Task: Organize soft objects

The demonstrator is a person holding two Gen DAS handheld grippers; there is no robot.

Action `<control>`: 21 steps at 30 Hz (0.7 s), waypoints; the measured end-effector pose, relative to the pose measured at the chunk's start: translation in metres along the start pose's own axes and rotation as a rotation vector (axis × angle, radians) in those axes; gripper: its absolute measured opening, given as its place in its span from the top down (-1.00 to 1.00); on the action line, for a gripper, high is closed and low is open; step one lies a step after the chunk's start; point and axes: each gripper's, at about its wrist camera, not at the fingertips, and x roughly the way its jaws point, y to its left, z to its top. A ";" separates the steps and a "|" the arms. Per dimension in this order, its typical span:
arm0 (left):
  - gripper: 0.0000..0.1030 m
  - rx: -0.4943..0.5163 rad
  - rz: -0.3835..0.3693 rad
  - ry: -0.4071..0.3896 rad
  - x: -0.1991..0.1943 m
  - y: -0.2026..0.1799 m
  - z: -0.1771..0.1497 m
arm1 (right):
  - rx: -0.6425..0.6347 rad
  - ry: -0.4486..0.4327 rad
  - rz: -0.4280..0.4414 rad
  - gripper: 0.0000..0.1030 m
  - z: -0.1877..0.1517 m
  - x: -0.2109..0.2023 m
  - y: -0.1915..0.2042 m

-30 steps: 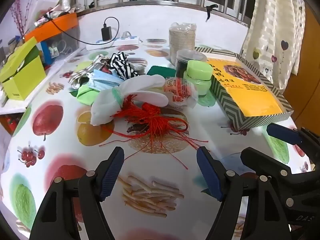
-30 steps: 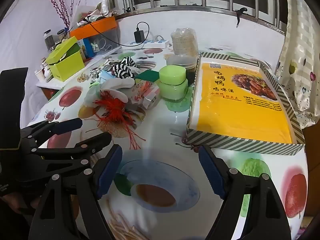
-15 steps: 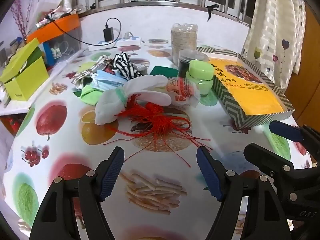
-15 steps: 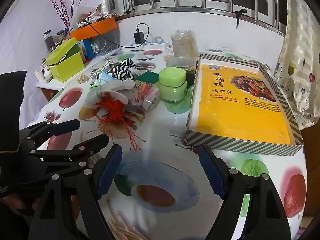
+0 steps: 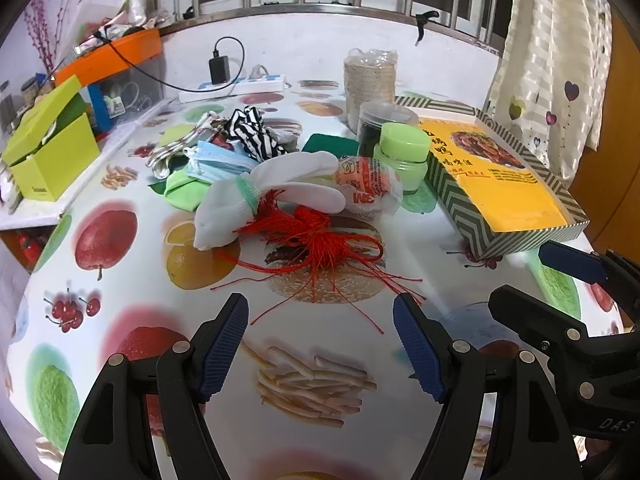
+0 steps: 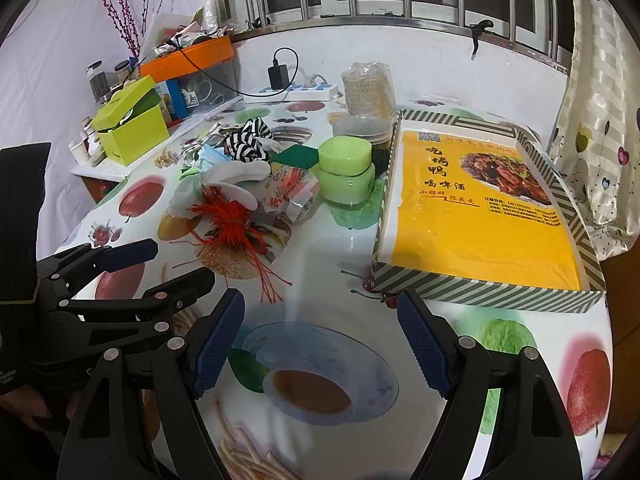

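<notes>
While hovering level, left gripper (image 5: 320, 344) — fingers (image 5: 224, 344) spread, right gripper (image 6: 320, 344) alike

**Materials and finishes**

Glossy printed oilcloth over the worktop (image 5: 132, 280). Soft white knit sock (image 5: 224, 212), stringy red tassel (image 5: 320, 240), crinkly clear wrapper (image 5: 368, 188), shiny green plastic jar (image 5: 402, 152), matt cardboard box (image 6: 484, 216). Ribbed blue pads (image 5: 224, 344).

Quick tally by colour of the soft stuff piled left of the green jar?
White: 1, sock
Red: 1, string tassel
Blue: 1, face masks bundle
Black-white striped: 1, cloth
Light green: 1, cloth
Total: 5
</notes>
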 end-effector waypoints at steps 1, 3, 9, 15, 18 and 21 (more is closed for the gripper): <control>-0.46 -0.001 0.001 0.001 0.000 0.000 0.000 | 0.000 -0.001 -0.001 -0.54 -0.001 0.000 0.000; -0.46 0.000 0.001 0.000 0.000 0.000 0.000 | 0.000 -0.001 -0.001 -0.54 -0.001 0.000 0.000; -0.46 -0.011 -0.001 -0.003 -0.001 0.002 0.001 | 0.000 -0.001 0.000 -0.54 -0.001 0.000 0.000; -0.46 -0.016 -0.012 0.004 0.000 0.002 0.001 | 0.000 -0.002 -0.001 -0.54 0.000 0.001 0.000; -0.46 -0.019 -0.016 0.005 0.001 0.002 0.001 | 0.000 -0.003 -0.001 -0.54 0.001 0.001 0.000; -0.46 -0.018 -0.017 0.009 0.002 0.002 0.000 | -0.001 -0.003 -0.001 -0.54 0.001 0.001 0.000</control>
